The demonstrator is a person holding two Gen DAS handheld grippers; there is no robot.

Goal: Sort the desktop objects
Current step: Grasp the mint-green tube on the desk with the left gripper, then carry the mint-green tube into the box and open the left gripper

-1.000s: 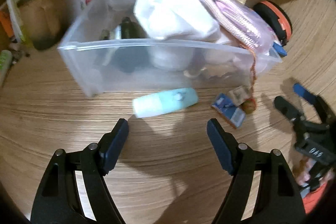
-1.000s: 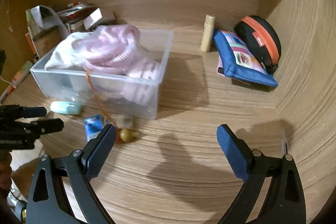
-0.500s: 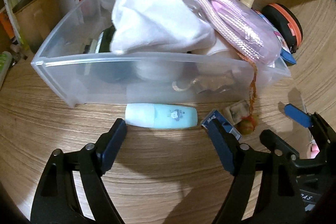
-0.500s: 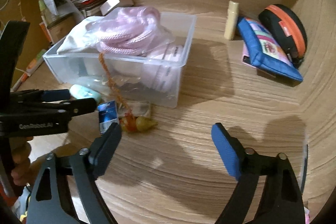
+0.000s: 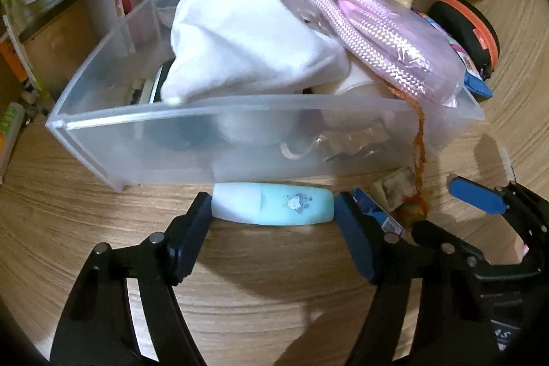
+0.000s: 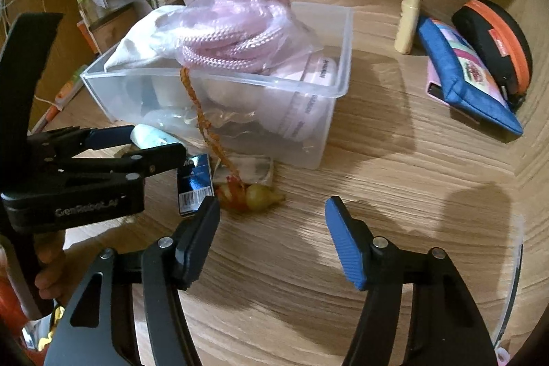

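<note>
Pale-blue and slick, the small plastic tube lies on the wooden table at mid-frame, tight against the clear plastic bin. The left gripper is closing its fingers endwise on the tube's rounded caps, so it may squirt free. The right gripper, closing on nothing, crowds the yellow charm.

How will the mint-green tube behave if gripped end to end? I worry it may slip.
The tube looks smooth and rounded, so it may roll or squirt sideways. The left gripper is closing with its jaws at the two ends, a narrow hold. It is small, probably light and fairly stiff.
</note>
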